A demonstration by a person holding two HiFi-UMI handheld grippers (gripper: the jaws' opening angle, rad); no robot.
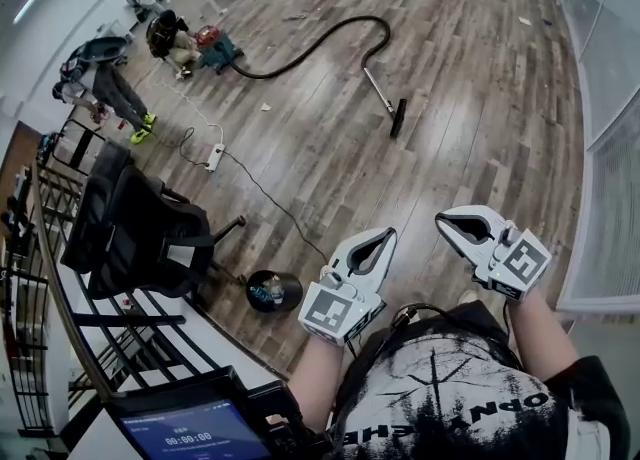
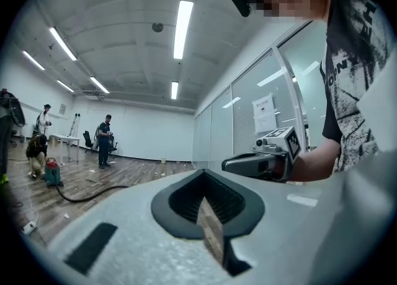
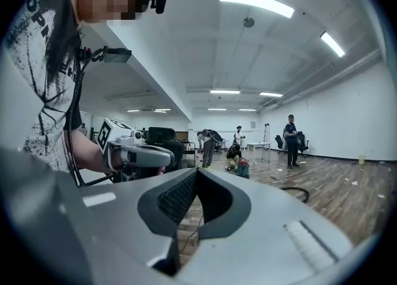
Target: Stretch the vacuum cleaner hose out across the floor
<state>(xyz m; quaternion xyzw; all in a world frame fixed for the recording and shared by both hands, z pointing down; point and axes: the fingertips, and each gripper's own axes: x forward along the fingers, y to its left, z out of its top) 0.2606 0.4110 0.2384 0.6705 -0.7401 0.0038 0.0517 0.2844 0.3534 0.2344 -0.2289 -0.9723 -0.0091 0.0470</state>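
hose (image 1: pixel 358 18), well beyond left tongs (image 1: pixel 389 233), right tongs (image 1: pixel 441 219)

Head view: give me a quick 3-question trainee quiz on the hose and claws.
1. True or false: the left claw is shut on the hose.
2. The hose lies on the floor: A straight, B in a curve, C piled in a coil.
3. Are the jaws of the right claw apart or together?
Key: 1 false, it is shut on nothing, far from the hose. 2 B. 3 together.
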